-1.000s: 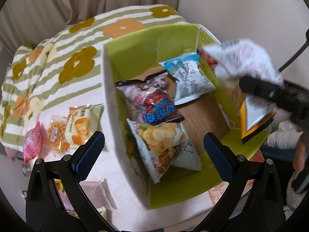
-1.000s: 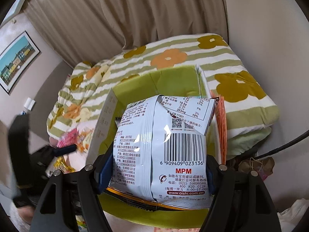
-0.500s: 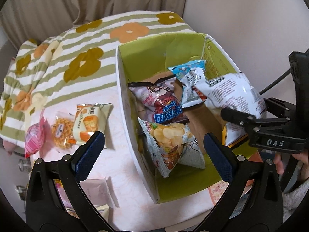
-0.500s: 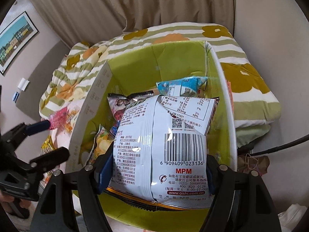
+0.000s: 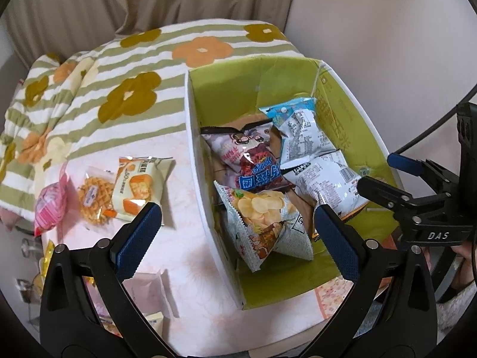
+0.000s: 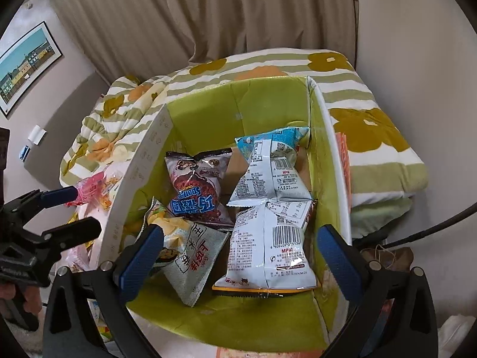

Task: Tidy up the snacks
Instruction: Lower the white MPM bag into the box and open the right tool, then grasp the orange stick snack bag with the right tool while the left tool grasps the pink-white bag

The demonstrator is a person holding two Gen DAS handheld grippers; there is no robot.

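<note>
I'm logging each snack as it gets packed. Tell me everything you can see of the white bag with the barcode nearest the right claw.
The white crinkly plastic snack bag with a barcode lies back-side up on the floor of the green-lined cardboard box, at its near right. Fine print, a barcode and red "MPM" lettering cover it; an orange-and-black edge shows along its bottom seam. It looks sealed and puffy. Its top end meets the blue-topped white bag. The open right claw sits over it without gripping.
</note>
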